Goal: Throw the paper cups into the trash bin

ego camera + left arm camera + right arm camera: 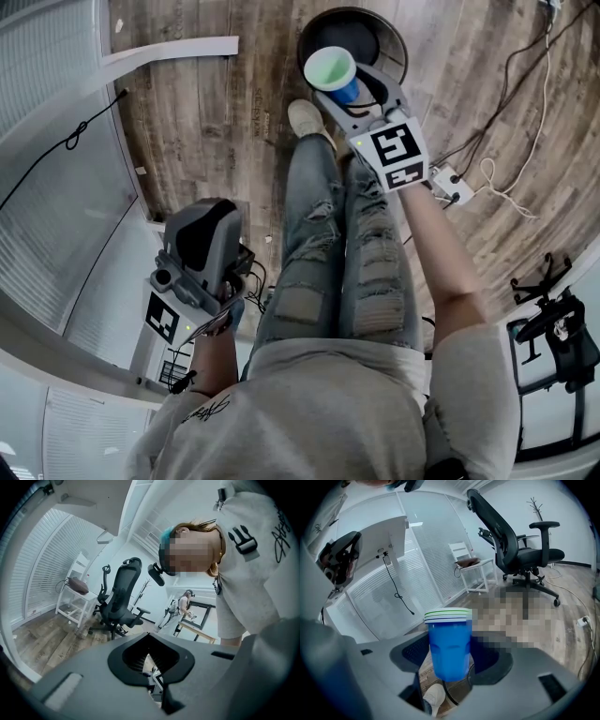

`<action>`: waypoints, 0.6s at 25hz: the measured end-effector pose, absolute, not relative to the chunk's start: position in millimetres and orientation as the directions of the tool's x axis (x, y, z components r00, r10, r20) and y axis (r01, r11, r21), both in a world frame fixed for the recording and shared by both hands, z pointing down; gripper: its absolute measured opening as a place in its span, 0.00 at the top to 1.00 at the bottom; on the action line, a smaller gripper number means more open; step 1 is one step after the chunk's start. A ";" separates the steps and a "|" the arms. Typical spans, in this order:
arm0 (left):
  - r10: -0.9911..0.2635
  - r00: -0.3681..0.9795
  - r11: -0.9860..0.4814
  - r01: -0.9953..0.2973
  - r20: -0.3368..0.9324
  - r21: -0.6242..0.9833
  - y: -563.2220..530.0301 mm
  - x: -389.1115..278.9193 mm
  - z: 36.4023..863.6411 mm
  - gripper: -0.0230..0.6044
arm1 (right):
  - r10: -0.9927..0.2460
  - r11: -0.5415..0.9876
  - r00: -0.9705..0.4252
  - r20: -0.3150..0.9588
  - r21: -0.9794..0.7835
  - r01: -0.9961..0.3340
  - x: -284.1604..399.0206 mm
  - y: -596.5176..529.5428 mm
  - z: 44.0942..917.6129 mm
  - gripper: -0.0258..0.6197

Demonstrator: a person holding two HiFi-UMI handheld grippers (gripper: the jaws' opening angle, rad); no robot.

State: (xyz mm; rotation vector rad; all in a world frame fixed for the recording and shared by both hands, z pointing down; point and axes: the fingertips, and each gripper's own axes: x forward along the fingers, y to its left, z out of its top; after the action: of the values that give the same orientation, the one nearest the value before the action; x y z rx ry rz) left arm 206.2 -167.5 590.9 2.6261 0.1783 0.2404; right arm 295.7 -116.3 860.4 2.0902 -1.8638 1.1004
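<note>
Over trash bin (pixel 395 39) | right gripper (pixel 343 84) grips paper cups (pixel 330 67) | left gripper (pixel 202 234) closed | shoe (pixel 307 120) adjacent

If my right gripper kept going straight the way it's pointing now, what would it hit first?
Probably nothing close. The right gripper, shut on the paper cups, points across above the trash bin, not down into it. Past the cups its view shows only the blinds wall, distance unclear.

Wood-plank floor (pixel 216 103), white slatted blinds (pixel 436 559), black office chair (pixel 520 550) beside small white side table (pixel 476 571).
</note>
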 end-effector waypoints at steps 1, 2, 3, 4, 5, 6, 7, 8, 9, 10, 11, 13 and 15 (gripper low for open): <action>0.169 0.976 -0.870 0.082 0.139 0.486 -167.7 206.4 591.4 0.96 | -0.804 -0.231 -0.030 0.594 -0.358 -0.905 296.2 -116.0 864.6 0.53; 0.168 0.976 -0.870 0.081 0.140 0.486 -167.9 206.9 591.9 0.96 | -0.799 -0.235 -0.029 0.600 -0.357 -0.904 296.8 -115.5 868.8 0.53; 0.167 0.976 -0.870 0.079 0.140 0.487 -168.0 207.6 592.2 0.96 | -0.795 -0.237 -0.030 0.606 -0.356 -0.904 297.4 -115.0 873.1 0.53; 0.166 0.976 -0.870 0.078 0.139 0.487 -168.1 208.1 592.5 0.96 | -0.791 -0.239 -0.030 0.611 -0.354 -0.904 298.0 -114.5 877.5 0.53; 0.165 0.976 -0.870 0.078 0.139 0.487 -168.2 208.3 592.9 0.96 | -0.787 -0.241 -0.030 0.616 -0.352 -0.904 298.2 -114.2 881.8 0.53; 0.164 0.976 -0.870 0.077 0.140 0.487 -168.2 207.9 593.3 0.96 | -0.783 -0.243 -0.031 0.622 -0.351 -0.904 298.1 -113.9 886.0 0.53; 0.163 0.977 -0.870 0.075 0.141 0.487 -168.2 207.3 593.7 0.96 | -0.778 -0.245 -0.031 0.627 -0.350 -0.904 297.8 -113.7 889.6 0.53; 0.162 0.977 -0.870 0.074 0.141 0.488 -168.2 206.6 594.1 0.96 | -0.774 -0.247 -0.032 0.632 -0.348 -0.904 297.5 -113.5 892.7 0.53; 0.161 0.977 -0.870 0.073 0.141 0.488 -168.1 205.9 594.5 0.96 | -0.771 -0.247 -0.032 0.636 -0.345 -0.905 297.4 -113.7 895.4 0.53; 0.161 0.977 -0.869 0.073 0.141 0.489 -168.0 205.3 594.9 0.96 | -0.767 -0.248 -0.032 0.641 -0.342 -0.907 297.7 -114.1 897.9 0.53; 0.163 0.976 -0.870 0.074 0.142 0.488 -167.9 204.8 595.3 0.96 | -0.764 -0.249 -0.031 0.645 -0.339 -0.907 298.1 -114.5 900.6 0.53; 0.162 0.976 -0.870 0.072 0.145 0.488 -168.1 204.5 596.0 0.96 | -0.754 -0.258 -0.028 0.656 -0.336 -0.906 299.4 -113.8 908.2 0.53; 0.160 0.976 -0.869 0.070 0.145 0.490 -168.3 204.2 596.7 0.96 | -0.738 -0.281 -0.023 0.674 -0.339 -0.898 300.3 -110.1 920.0 0.53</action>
State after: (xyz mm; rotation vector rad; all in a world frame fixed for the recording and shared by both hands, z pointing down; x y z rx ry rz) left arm 204.2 -168.3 596.7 2.6222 0.1631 0.2480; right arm 300.3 -110.1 920.0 2.0454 -1.7490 1.1900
